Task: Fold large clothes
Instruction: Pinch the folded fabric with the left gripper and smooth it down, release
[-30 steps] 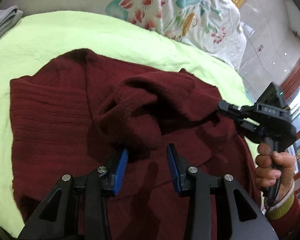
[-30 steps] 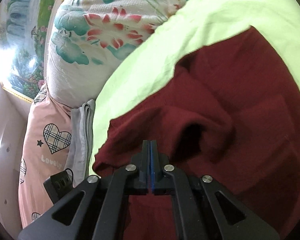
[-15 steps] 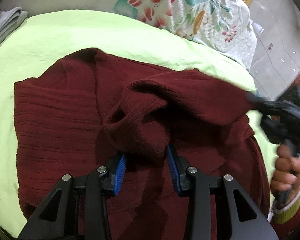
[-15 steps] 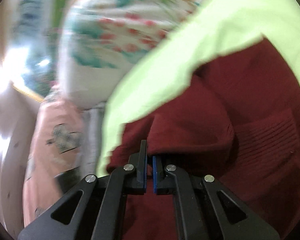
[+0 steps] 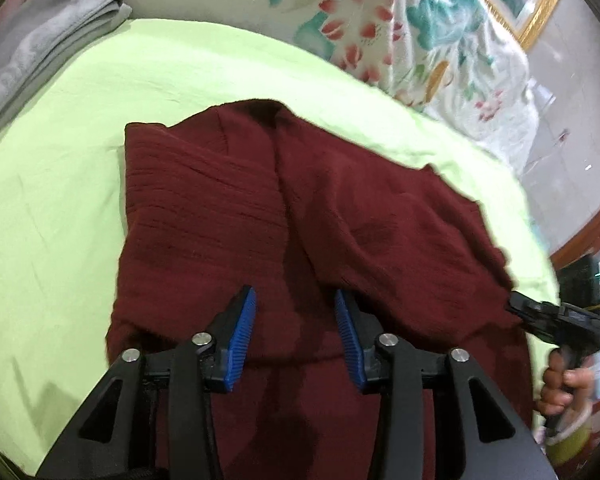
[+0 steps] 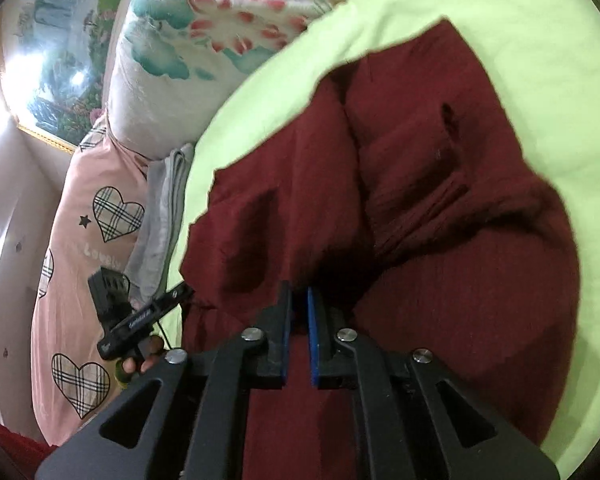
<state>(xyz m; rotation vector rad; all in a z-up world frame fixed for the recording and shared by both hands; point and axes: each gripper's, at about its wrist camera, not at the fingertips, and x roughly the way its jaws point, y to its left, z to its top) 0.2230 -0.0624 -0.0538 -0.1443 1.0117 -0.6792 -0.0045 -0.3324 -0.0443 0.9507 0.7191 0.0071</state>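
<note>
Maroon knit sweater [image 5: 228, 208] lies on lime-green sheet [image 5: 60, 200]. Left gripper [image 5: 296, 304]: jaws just opening, half apart, astride fabric. Right gripper [image 6: 298, 300]: jaws just opening, narrowly parted; grip apparently released.

Open lime-green bed sheet [image 5: 52, 208] to the left of the maroon sweater [image 5: 228, 216] and beyond its far edge: clear passage there. Blocked further back by the floral quilt [image 5: 412, 40], bunched along the sheet's far side, and at the far left corner by a folded grey towel [image 5: 40, 44] (lying just beside the sheet's edge). Raised folds across the sweater's middle, right in front of the left gripper [image 5: 294, 304], jaws apart over the knit. Crowded on the right: right gripper [image 6: 298, 308] at the sweater's edge. In the right wrist view, pink heart-print pillow [image 6: 84, 216] beyond the towel, closing off that side.
</note>
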